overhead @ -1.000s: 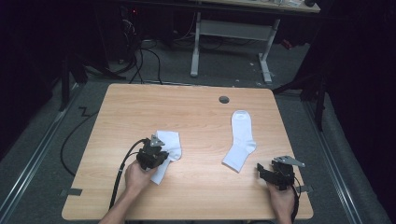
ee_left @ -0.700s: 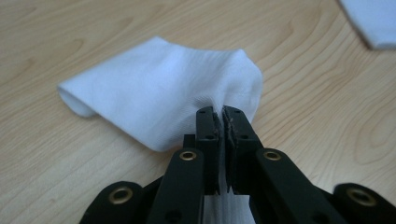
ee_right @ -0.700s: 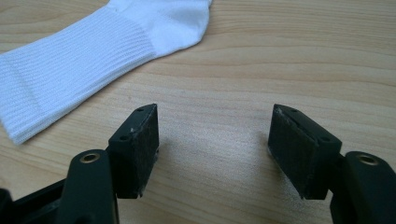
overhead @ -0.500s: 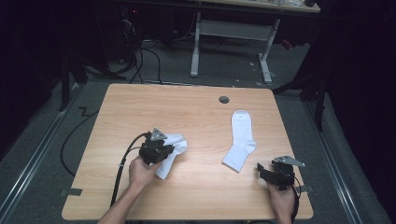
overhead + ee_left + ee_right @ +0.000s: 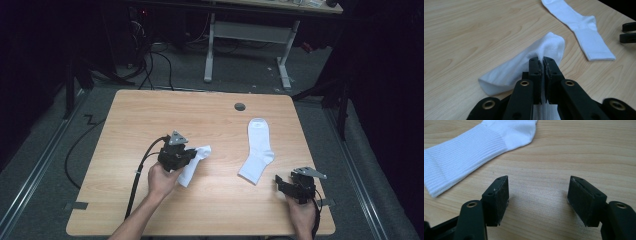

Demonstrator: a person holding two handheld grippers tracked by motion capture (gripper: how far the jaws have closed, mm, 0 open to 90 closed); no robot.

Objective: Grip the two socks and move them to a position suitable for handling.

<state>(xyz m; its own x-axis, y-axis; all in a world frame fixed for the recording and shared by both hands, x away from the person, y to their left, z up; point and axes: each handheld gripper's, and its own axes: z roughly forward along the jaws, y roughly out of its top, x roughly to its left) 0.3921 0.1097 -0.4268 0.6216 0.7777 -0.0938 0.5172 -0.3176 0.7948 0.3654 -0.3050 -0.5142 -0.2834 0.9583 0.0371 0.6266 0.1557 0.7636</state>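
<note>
Crumpled sock (image 5: 192, 167): white knit, lying left of centre on the table (image 5: 150, 115), bunched and partly lifting where it is being held. The left gripper (image 5: 186, 159) is pinching a fold of it, fingers (image 5: 535, 72) pressed together on the cloth with fabric showing beneath them in the left gripper view.

Flat sock (image 5: 257, 150): matching white knit, lying spread out right of centre, toe toward the far edge, ribbed cuff toward the person. It is sitting well apart from the crumpled one.

Right gripper (image 5: 281, 182): resting near the table's front right corner, just beside the flat sock's cuff, not touching it. Its fingers (image 5: 497, 200) are standing wide apart over bare wood, holding nothing.

Handling note, as judgement: both items are looking light, soft and limp, drooping from any single hold and unlikely to slip from padded fingers or to be damaged. The ribbed cuff is offering the thickest, firmest edge to take; a mid-body pinch, as on the crumpled sock, is likely letting both ends hang and drag.

Cable grommet (image 5: 240, 106): dark disc sitting near the far edge.
</note>
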